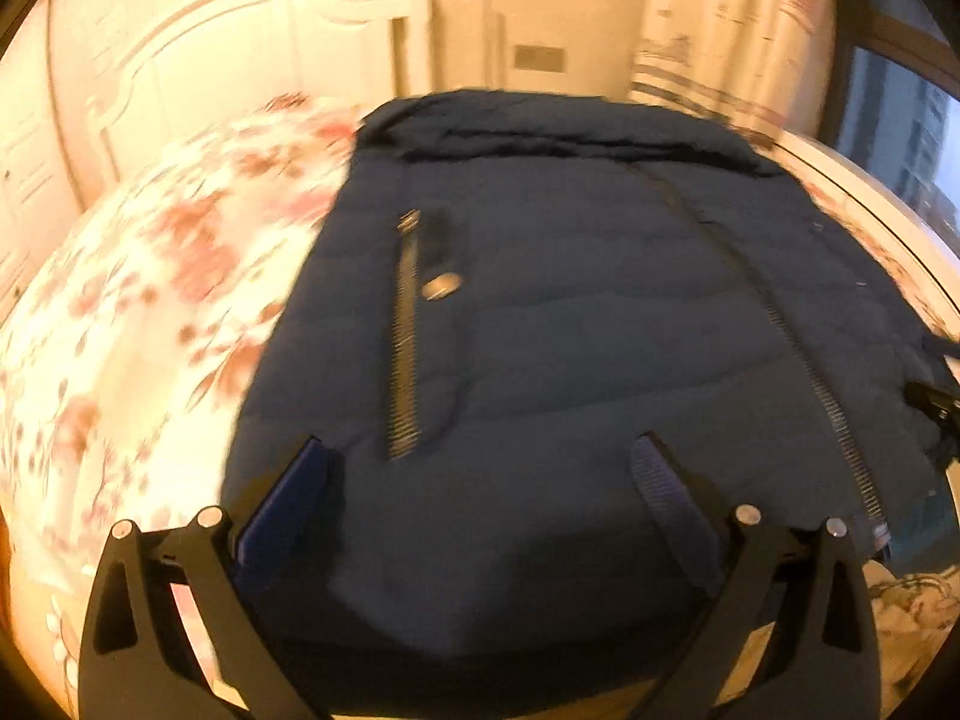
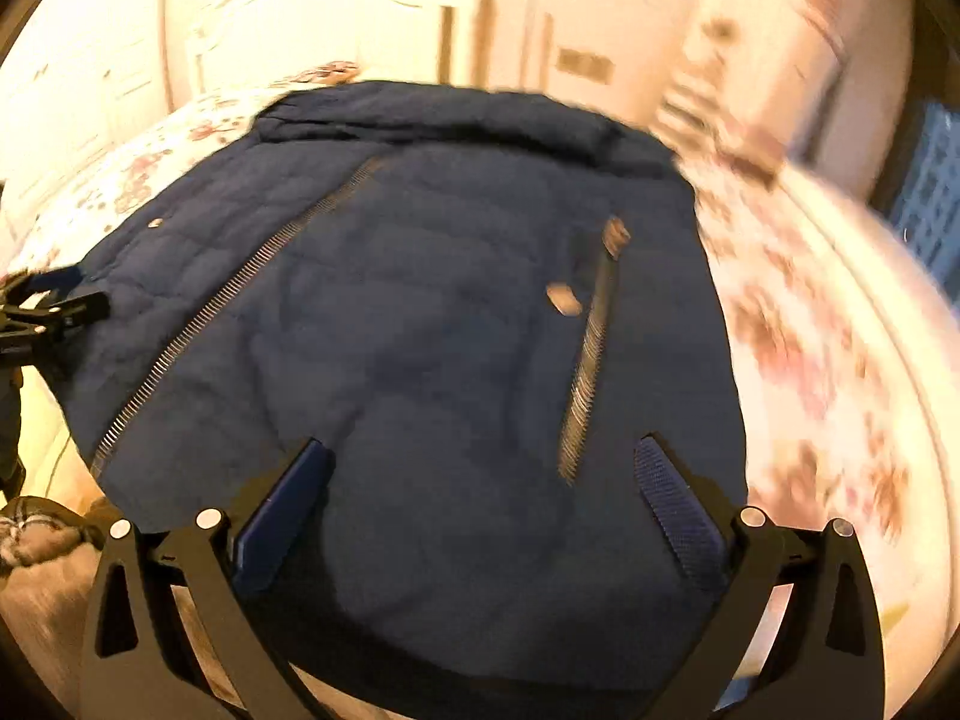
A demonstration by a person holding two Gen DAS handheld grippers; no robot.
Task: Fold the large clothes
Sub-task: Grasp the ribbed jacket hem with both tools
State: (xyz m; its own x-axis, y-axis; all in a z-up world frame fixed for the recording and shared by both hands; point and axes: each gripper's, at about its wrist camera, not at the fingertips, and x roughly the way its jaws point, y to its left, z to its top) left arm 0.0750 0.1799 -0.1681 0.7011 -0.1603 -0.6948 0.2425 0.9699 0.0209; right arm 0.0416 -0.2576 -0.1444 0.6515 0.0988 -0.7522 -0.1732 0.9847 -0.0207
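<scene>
**Left wrist view: both grippers released over the jacket hem**

Left wrist view: navy jacket (image 1: 570, 312) lies flat on the floral bed (image 1: 150, 300), collar at 12 o'clock, hem at 6. Left gripper (image 1: 480, 480) is spread wide, holding nothing, above the hem. Right gripper (image 2: 480, 480) is the same, jaws apart and empty. Looks like they're spaced to take both hem corners for a fold toward the collar. Main zipper (image 2: 240, 300) is closed, so the front panels stay aligned.

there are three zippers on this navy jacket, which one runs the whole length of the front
The centre zipper, running diagonally from below the collar to the hem. The two pocket zippers are short, each with a metal snap beside it.
</scene>
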